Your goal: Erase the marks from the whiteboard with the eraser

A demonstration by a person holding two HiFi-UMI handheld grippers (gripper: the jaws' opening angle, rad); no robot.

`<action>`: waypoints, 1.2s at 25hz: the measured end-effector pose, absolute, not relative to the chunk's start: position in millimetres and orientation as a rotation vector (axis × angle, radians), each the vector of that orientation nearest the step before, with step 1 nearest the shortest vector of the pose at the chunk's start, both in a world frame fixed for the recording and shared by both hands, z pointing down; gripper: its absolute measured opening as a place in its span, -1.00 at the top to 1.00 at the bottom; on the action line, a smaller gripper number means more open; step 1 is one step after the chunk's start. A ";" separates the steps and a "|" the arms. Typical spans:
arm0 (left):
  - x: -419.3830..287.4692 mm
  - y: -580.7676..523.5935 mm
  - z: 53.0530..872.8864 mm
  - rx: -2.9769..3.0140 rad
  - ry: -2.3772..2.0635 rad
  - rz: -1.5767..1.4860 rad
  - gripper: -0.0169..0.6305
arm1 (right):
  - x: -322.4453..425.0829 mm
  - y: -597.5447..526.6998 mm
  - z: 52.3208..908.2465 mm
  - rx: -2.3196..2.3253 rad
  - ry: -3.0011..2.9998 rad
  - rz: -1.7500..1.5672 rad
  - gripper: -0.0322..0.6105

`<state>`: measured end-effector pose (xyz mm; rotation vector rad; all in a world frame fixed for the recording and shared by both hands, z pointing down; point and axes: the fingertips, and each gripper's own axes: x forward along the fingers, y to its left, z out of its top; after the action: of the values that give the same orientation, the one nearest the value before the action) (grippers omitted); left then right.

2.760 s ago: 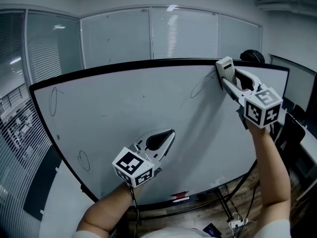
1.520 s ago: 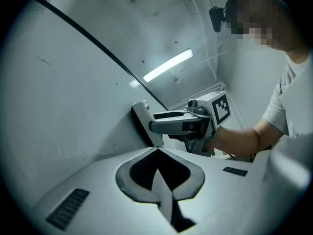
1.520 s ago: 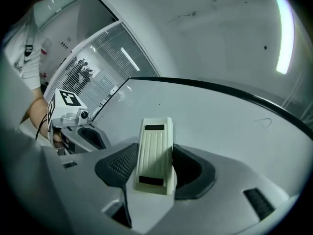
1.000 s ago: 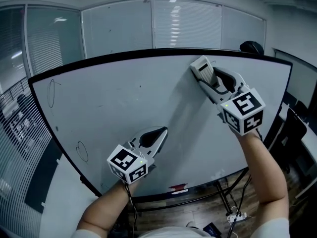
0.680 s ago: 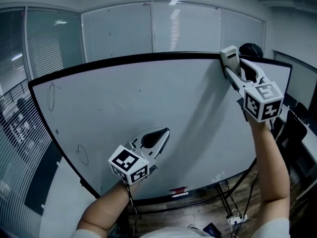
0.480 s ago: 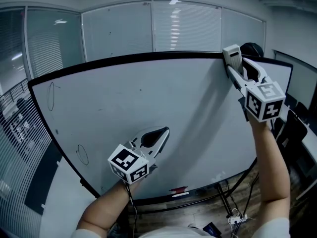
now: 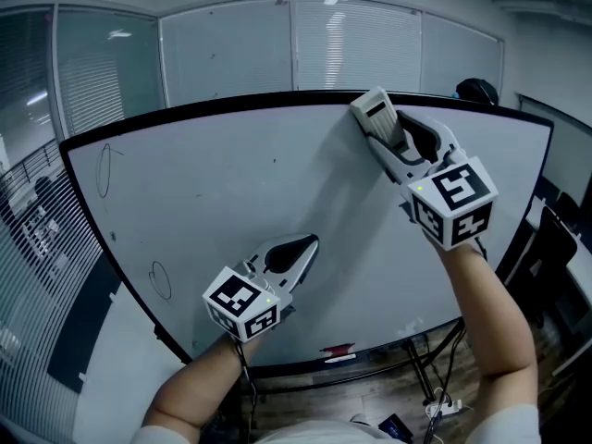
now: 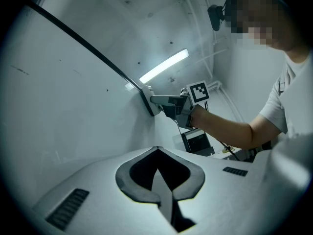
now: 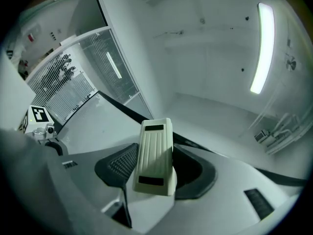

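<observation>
Eraser [image 7: 374, 114] in right claw [image 7: 387, 144], on whiteboard [image 7: 231, 192]

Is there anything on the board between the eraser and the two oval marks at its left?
Nothing visible does. The eraser, shut in the right tongs, has bare whiteboard up to the upper oval and the lower oval; the left tongs sit below that path.
</observation>
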<state>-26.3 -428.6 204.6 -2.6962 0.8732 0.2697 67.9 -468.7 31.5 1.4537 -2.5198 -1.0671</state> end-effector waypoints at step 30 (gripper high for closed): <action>-3.1 -424.4 197.8 -2.686 0.840 0.295 0.93 | 200.7 -495.4 29.7 1.754 -2.517 -0.848 0.17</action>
<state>-3.1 -424.4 197.8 -2.6858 0.8399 0.2946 200.7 -495.4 29.7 1.7539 -2.5173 -0.8479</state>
